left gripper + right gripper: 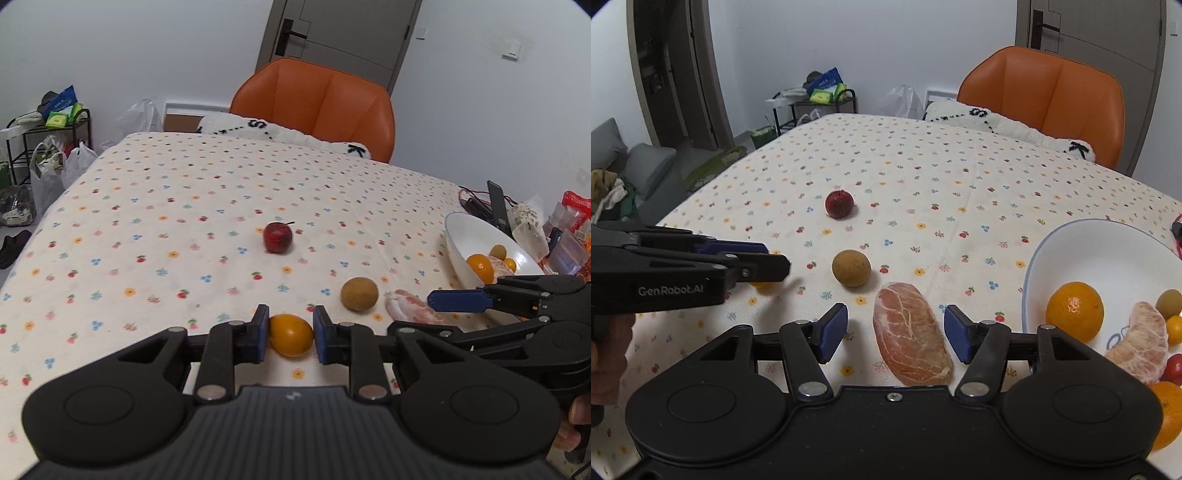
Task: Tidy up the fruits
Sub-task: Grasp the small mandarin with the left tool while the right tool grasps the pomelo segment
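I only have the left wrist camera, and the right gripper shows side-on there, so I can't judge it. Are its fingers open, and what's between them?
Observer: Open. The right gripper straddles the peeled pomelo segment lying on the cloth, with both pads clear of it.
Operator: Good. My left gripper has the small orange fruit between its pads. Is there anything in the bowl I can't see?
Observer: Yes. A small red fruit sits at the near side of the white bowl, beside the pomelo piece already in it.
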{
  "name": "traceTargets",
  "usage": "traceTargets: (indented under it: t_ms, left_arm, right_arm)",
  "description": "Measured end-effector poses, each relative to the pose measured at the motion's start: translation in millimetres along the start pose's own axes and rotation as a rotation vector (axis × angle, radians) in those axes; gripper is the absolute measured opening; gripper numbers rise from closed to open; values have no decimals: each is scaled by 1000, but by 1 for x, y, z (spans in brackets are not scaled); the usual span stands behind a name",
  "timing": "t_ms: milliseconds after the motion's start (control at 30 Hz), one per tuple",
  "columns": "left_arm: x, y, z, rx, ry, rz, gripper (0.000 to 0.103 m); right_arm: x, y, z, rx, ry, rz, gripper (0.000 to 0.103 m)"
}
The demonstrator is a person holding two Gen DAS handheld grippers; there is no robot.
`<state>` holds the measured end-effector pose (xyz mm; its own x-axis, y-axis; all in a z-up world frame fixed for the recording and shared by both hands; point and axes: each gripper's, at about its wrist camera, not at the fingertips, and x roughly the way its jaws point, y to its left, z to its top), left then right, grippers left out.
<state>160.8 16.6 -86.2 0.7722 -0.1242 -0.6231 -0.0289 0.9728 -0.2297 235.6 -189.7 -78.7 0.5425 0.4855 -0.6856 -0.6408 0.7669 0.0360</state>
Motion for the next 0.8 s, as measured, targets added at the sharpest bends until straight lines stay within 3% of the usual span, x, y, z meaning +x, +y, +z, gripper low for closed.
traceTargets:
  t_ms: [267, 333, 367, 433, 800]
  left_arm:
    - [-6, 4, -5, -16, 0, -3, 24]
    - [-8, 4, -7, -18, -1, -9, 24]
    - [-9, 4, -7, -18, -3, -12, 24]
    - [-12, 4, -8, -17, -10, -16, 24]
    - [-21, 5, -8, -22, -32, -26, 24]
  right_arm:
    - [-7, 1, -6, 0, 31, -15, 59]
    - [-9, 1, -6, 10, 30, -24, 52]
    - [-10, 0, -6, 17, 31, -21, 40]
    - [-12, -3, -6, 54, 38, 18, 34]
    - [-4, 3, -1, 73, 27, 5, 41]
